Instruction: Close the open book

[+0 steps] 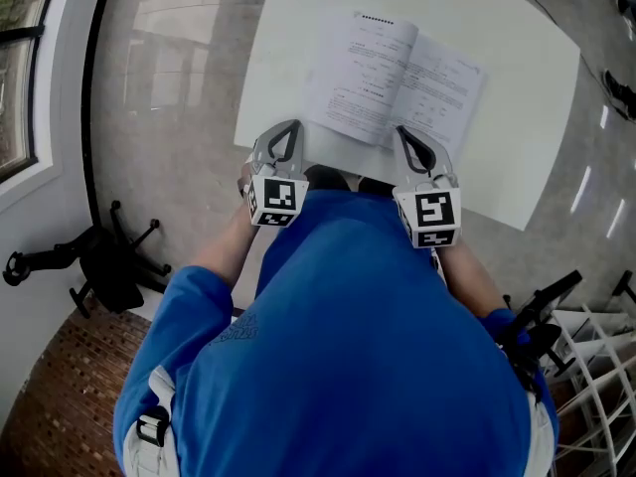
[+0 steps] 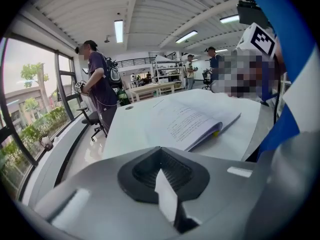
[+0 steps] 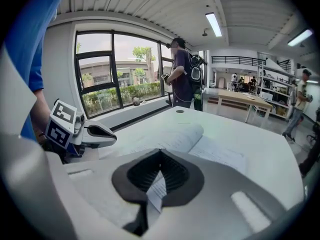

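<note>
Just ahead of the fingers of the left gripper (image 1: 294, 127) and right gripper (image 1: 401, 132), the open book (image 1: 393, 78) lies flat on the white desk (image 1: 517, 147); both pairs of fingers are pressed together, holding nothing.

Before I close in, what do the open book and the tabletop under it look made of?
The open book: paper, with matte white pages, fine black print and leaves curving at the spine; the cover is not visible. The table: a smooth, plain white top with no grain showing, probably laminate or painted board; the look leaves that open.
</note>
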Demonstrator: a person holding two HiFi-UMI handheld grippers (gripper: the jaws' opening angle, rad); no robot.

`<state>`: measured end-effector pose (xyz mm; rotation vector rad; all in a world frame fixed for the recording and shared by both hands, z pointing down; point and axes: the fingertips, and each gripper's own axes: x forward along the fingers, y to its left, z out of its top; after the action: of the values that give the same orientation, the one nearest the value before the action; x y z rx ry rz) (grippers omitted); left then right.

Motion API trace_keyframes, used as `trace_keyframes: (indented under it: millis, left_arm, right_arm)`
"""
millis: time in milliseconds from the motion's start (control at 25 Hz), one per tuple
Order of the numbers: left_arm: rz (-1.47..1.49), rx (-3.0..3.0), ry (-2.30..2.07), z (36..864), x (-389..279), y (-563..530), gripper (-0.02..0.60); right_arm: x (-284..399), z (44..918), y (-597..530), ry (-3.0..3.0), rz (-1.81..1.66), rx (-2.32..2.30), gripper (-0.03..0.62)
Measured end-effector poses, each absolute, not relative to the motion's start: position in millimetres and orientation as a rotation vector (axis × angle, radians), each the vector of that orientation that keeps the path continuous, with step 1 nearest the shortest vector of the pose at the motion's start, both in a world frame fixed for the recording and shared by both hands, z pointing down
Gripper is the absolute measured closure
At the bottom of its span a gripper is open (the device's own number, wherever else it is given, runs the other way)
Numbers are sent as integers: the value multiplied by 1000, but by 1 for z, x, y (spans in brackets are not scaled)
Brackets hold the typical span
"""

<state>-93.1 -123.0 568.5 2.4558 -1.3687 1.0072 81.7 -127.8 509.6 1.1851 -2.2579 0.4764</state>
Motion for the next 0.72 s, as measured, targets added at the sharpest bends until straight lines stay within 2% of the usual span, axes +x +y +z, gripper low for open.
trace_keyframes:
  millis: [120, 160, 280, 440, 720]
  left_arm:
    - [1116, 2541, -1289, 577, -87, -118, 564]
    - [1157, 2575, -1250, 580, -84, -116, 475]
    - [1273, 2666, -1161, 585, -73, -113, 411]
    - [1402, 2734, -1094, 595, -62, -115, 380]
    - [1512, 2825, -1107, 598, -45, -123, 371]
  right_arm:
    - [76, 509, -132, -2253, 469, 1183, 591]
    - [74, 508, -132, -2252, 469, 1181, 591]
    - [73, 508, -133, -2246, 467, 1177, 591]
    - [75, 511, -134, -2232, 469, 1180, 591]
    - [83, 512, -135, -2217, 481, 1199, 592]
